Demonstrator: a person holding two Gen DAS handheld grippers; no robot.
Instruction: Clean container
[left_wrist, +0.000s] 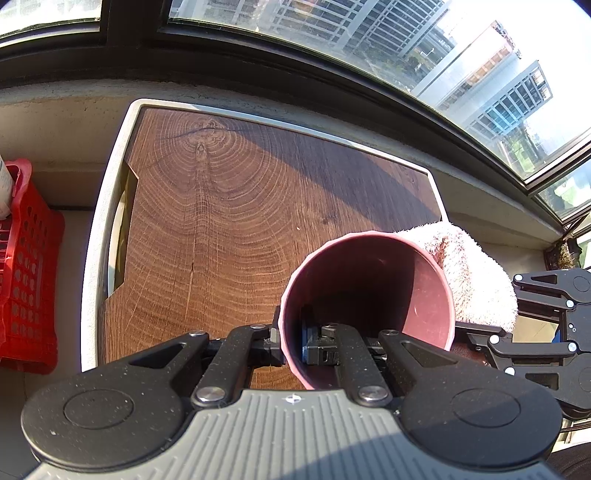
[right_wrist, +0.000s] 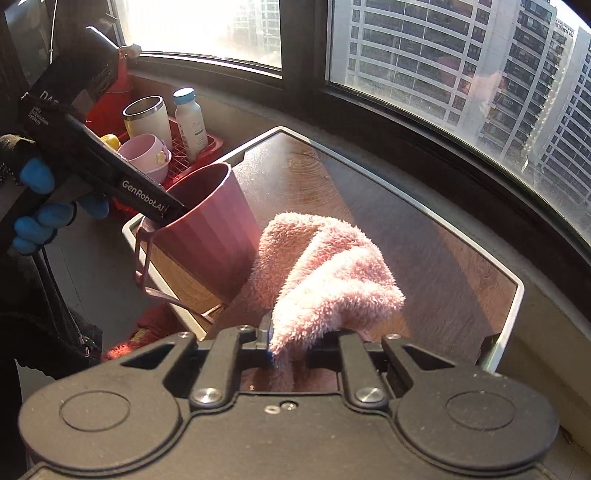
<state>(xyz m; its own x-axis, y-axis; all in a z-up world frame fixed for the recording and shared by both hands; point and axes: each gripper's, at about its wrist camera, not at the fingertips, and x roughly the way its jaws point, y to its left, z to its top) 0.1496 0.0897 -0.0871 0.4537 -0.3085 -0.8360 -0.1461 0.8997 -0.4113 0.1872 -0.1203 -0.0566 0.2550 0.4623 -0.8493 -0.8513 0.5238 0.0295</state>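
Observation:
A dark pink ribbed plastic cup hangs tilted over the wooden table top, its mouth facing the left wrist camera. My left gripper is shut on the cup's wall, one finger inside and one outside. In the right wrist view the same cup shows its thin handle at the lower left, with the left gripper clamped on its rim. My right gripper is shut on a fluffy pink towel, which bunches up against the cup's outer side. The towel and right gripper lie to the cup's right.
A red basket left of the table holds a steel-rimmed tumbler, a white bottle with a blue cap and a small pink cup. A blue-gloved hand holds the left gripper. A window sill runs behind the table.

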